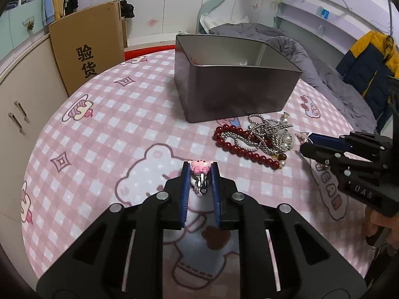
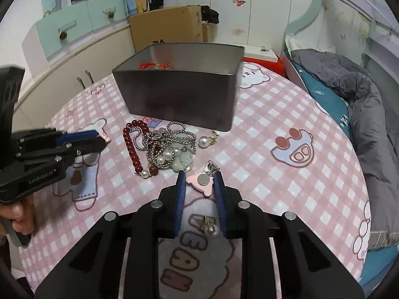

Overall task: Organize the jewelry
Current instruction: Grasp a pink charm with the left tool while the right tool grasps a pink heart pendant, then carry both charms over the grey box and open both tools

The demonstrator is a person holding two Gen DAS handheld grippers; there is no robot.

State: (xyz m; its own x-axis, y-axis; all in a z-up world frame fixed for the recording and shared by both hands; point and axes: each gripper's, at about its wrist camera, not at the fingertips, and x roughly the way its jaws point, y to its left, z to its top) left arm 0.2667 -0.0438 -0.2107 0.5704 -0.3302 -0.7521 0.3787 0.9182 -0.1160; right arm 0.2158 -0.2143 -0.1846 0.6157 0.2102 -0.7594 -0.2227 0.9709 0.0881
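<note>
Left wrist view: the left gripper (image 1: 200,174) is clenched on a pink cartoon clip (image 1: 199,167) at its fingertips, low centre of the frame, the clip's metal part hanging between the blue pads. The open metal tin (image 1: 232,89) stands straight ahead, above the tips in the frame, with bare pink checked tablecloth (image 1: 104,124) between. In the right wrist view the right gripper (image 2: 199,178) is likewise pinched on a flat pink charm (image 2: 199,183) bearing a round metal disc; the tin (image 2: 179,99) lies ahead and slightly left, beyond the tangle of red beads, chains and pearls (image 2: 159,149). Both hands look about equally near; the left has the clearer path, judging by the pile before the right. A pearl earring (image 2: 210,228) lies loose on the cloth between the right fingers.
</note>
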